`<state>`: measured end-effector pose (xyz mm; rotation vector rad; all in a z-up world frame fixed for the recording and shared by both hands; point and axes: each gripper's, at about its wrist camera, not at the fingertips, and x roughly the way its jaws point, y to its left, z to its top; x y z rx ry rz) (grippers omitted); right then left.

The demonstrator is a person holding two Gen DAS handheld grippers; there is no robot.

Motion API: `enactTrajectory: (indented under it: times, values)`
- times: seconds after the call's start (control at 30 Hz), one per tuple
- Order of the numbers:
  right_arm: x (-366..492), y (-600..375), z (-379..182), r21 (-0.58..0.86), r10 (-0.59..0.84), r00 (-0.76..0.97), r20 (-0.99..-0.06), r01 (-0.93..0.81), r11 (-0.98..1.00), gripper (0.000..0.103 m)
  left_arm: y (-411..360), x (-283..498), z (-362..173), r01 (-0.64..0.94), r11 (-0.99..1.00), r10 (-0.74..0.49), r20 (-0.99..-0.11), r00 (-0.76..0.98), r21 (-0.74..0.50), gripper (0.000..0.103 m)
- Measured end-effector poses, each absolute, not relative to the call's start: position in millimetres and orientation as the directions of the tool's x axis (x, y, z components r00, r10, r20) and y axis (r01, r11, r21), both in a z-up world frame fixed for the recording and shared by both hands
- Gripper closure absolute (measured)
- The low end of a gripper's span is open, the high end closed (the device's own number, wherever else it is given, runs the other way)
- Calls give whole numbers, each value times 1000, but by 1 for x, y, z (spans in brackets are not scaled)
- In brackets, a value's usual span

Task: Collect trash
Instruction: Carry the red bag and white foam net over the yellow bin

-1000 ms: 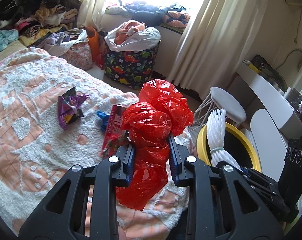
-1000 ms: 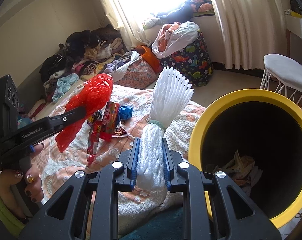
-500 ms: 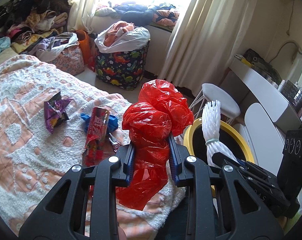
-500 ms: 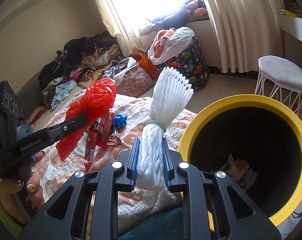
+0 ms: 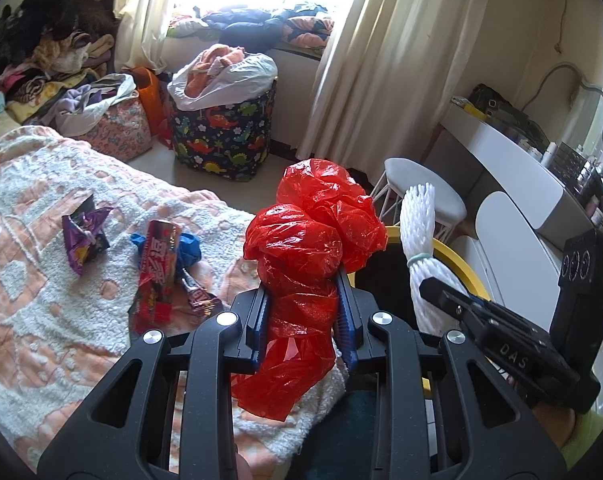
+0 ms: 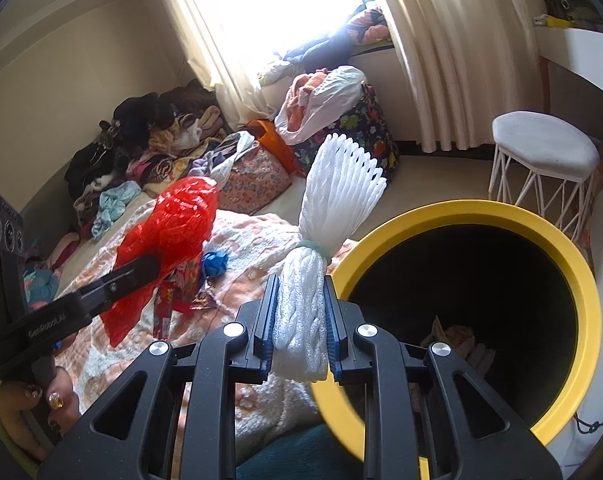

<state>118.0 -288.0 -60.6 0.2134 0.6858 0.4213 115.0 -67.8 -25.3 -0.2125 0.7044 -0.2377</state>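
Note:
My left gripper [image 5: 301, 312] is shut on a crumpled red plastic bag [image 5: 309, 240], held above the bed's edge; the bag also shows in the right wrist view [image 6: 169, 232]. My right gripper [image 6: 299, 320] is shut on a white foam net sleeve [image 6: 333, 208], held just left of the yellow-rimmed trash bin [image 6: 581, 280]. The sleeve [image 5: 419, 240] and the bin's rim [image 5: 465, 268] show to the right in the left wrist view. On the bed lie a purple wrapper [image 5: 83, 236], a red snack packet [image 5: 157, 268] and a blue scrap [image 5: 189, 246].
The bed's orange-and-white blanket [image 5: 41, 320] fills the left. A dinosaur-print laundry basket [image 5: 221, 136], a floral bag [image 5: 117, 128] and clothes piles stand by the window. A white stool [image 6: 541, 152] and a white desk [image 5: 501, 152] are on the right. The bin holds some crumpled paper [image 6: 457, 336].
Both grippers have moved right toward the bin with their loads still held. The bin's opening looms larger in the right wrist view. The bed trash has slid left in view.

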Motion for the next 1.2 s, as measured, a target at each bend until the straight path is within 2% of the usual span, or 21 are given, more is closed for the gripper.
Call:
enactTrajectory:
  times: [0.5, 1.2]
  values:
    - [131, -329, -60, 356, 391, 737, -551, -216, 909, 83, -97, 116, -26, 198, 948, -315, -625, 715, -250, 81]
    - [144, -374, -77, 388, 307, 735, -605, -65, 919, 83, -143, 127, -49, 287, 931, -363, -682, 635, -227, 81]
